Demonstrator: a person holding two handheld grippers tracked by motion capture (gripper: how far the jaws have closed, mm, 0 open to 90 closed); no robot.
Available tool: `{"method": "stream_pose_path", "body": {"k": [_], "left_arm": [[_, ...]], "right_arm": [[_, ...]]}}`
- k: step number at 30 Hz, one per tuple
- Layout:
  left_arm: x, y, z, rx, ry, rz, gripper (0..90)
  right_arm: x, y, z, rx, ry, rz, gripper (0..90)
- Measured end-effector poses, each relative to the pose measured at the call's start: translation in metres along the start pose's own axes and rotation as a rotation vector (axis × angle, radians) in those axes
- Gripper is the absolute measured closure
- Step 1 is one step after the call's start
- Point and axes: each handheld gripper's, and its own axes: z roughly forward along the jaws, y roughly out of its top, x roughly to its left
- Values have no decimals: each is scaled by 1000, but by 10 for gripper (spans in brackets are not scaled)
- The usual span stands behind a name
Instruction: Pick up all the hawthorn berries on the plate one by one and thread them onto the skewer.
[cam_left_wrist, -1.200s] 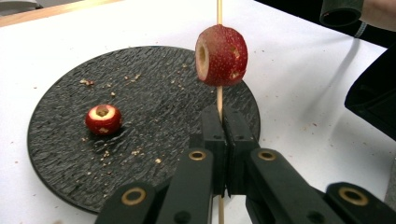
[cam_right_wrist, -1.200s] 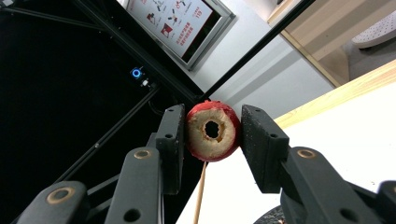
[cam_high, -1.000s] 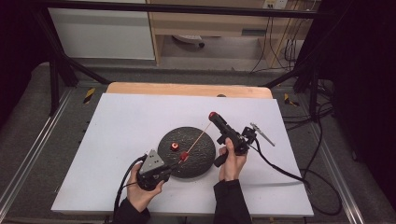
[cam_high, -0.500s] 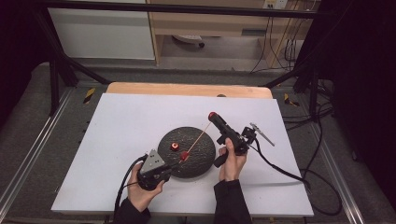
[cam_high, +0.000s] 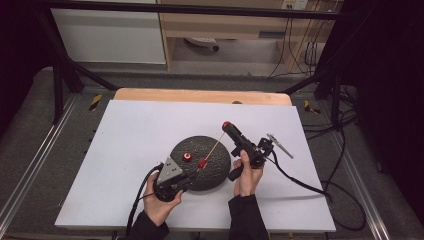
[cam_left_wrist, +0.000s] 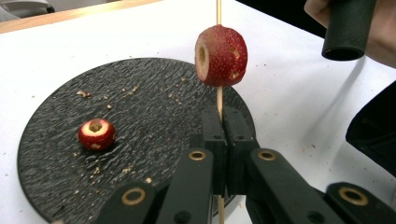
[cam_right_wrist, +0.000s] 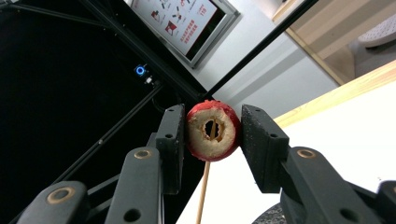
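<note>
My left gripper (cam_high: 187, 176) (cam_left_wrist: 223, 116) is shut on the lower end of a thin wooden skewer (cam_left_wrist: 219, 95) at the near edge of a black round plate (cam_high: 212, 175) (cam_left_wrist: 51, 121). One cored red fruit (cam_left_wrist: 221, 56) (cam_high: 202, 163) is threaded partway up the skewer. The skewer slants up to my right gripper (cam_high: 227, 126) (cam_right_wrist: 213, 126), which is shut on a second cored red fruit (cam_right_wrist: 213, 145). The skewer's tip (cam_right_wrist: 204, 186) enters that fruit's hole. A third cored fruit (cam_high: 187, 157) (cam_left_wrist: 95, 134) lies on the plate.
The plate sits on a white sheet (cam_high: 130, 140) that covers a wooden table (cam_high: 200, 95). Crumbs are scattered over the plate. Cables trail from both grippers, the right one (cam_high: 300, 182) running off the sheet's right edge. A black frame surrounds the table.
</note>
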Motion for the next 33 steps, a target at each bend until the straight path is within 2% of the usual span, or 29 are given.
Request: {"method": "stream_pose_path", "body": {"k": [8,11,17,23,28,33], "left_arm": [[-1,0,1,-5,-5,-9,886],[0,0,0,-19,-17,-34,886],[-6,-3,1,-32,-3,-29,886],[-7,-2,3,-42,12,-36,886],[-7,2,7,-43,7,-51,886],[-7,9,10,-38,7,-45,886]], "right_arm": [[3,3,-4,0,12,-24,621],[3,3,-4,-9,17,-38,622],[1,2,-1,-32,24,-35,623],[0,-1,0,19,30,-21,623],[1,-3,-2,50,30,-31,623],[2,-6,-5,65,27,-47,622]]}}
